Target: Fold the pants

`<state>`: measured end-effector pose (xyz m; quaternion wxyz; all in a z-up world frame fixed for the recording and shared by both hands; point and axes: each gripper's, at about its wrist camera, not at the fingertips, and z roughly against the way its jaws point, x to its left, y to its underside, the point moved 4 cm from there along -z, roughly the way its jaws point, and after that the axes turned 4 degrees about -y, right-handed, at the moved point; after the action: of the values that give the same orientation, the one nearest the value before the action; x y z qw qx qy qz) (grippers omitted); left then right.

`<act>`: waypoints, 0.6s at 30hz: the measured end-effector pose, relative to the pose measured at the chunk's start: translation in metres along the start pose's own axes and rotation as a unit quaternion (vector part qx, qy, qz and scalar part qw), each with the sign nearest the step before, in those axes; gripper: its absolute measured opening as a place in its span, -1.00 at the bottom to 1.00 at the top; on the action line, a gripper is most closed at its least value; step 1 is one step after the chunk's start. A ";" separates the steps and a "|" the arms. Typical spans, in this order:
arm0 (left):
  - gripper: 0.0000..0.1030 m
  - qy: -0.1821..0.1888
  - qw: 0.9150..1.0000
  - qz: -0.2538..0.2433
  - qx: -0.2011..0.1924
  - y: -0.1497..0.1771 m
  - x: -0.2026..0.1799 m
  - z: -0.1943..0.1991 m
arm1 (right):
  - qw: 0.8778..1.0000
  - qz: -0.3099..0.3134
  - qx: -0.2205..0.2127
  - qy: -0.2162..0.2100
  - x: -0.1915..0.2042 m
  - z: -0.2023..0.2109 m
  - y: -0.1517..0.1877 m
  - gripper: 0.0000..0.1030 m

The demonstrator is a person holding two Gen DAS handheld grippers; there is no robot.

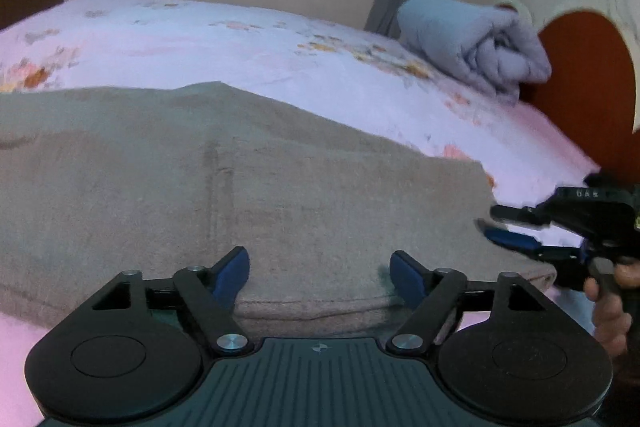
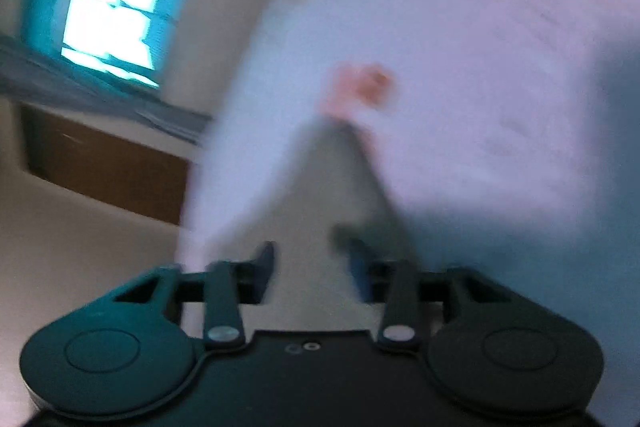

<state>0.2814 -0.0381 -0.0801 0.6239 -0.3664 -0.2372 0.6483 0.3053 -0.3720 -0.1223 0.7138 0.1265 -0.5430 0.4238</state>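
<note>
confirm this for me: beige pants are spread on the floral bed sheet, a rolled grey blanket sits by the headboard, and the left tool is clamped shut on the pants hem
Not quite. In the left wrist view the left tool stands open, its pads apart either side of the hem, not clamped. The rest holds: the beige pants lie on the floral bed sheet, and the rolled grey blanket sits by the headboard.

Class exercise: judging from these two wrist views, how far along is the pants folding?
Done: the pants lie on the bed with a doubled edge nearest the left gripper, so at least one fold looks made. In hand: the left gripper stands open over that edge; the right gripper is at the pants' right end, its grip unclear. Left: possibly further folds.
</note>
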 end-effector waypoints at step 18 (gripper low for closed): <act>0.54 -0.032 0.998 0.044 -0.014 0.001 0.094 0.068 | 0.986 0.163 0.002 0.020 0.114 0.004 0.074 0.37</act>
<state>0.2331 0.0645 -0.0556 0.5820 -0.3636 -0.2498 0.6831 0.2536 -0.2764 -0.0407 0.6454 0.0292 -0.5410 0.5384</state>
